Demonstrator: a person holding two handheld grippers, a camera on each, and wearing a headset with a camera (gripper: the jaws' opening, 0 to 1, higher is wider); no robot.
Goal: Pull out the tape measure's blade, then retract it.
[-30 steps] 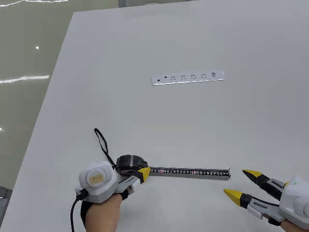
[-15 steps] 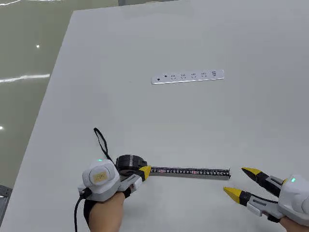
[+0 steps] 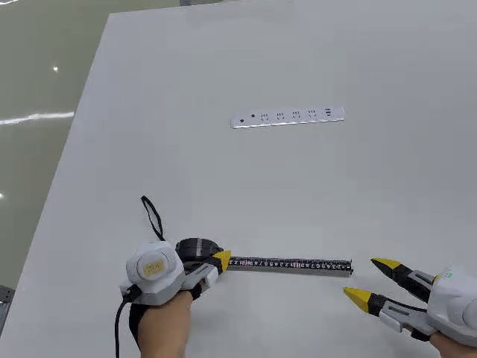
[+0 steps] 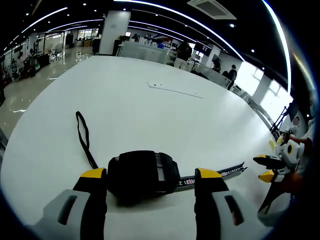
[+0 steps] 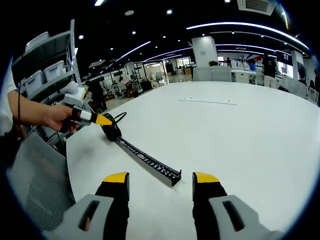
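Observation:
A black tape measure case (image 3: pixel 197 250) lies near the table's front edge, and my left gripper (image 3: pixel 210 261) is shut on it with a jaw on each side. In the left gripper view the case (image 4: pixel 142 175) sits between the yellow fingertips (image 4: pixel 93 174). Its blade (image 3: pixel 291 264) lies pulled out flat on the table, running right. Just right of the blade's end hook, my right gripper (image 3: pixel 371 278) stands open and holds nothing. The right gripper view shows the blade (image 5: pixel 145 160) ending just ahead of the right gripper (image 5: pixel 161 177).
A black wrist strap (image 3: pixel 153 216) trails from the case toward the far left. A white power strip (image 3: pixel 288 117) lies across the middle of the white table (image 3: pixel 358 186). The table's left edge (image 3: pixel 71 149) drops to a glossy floor.

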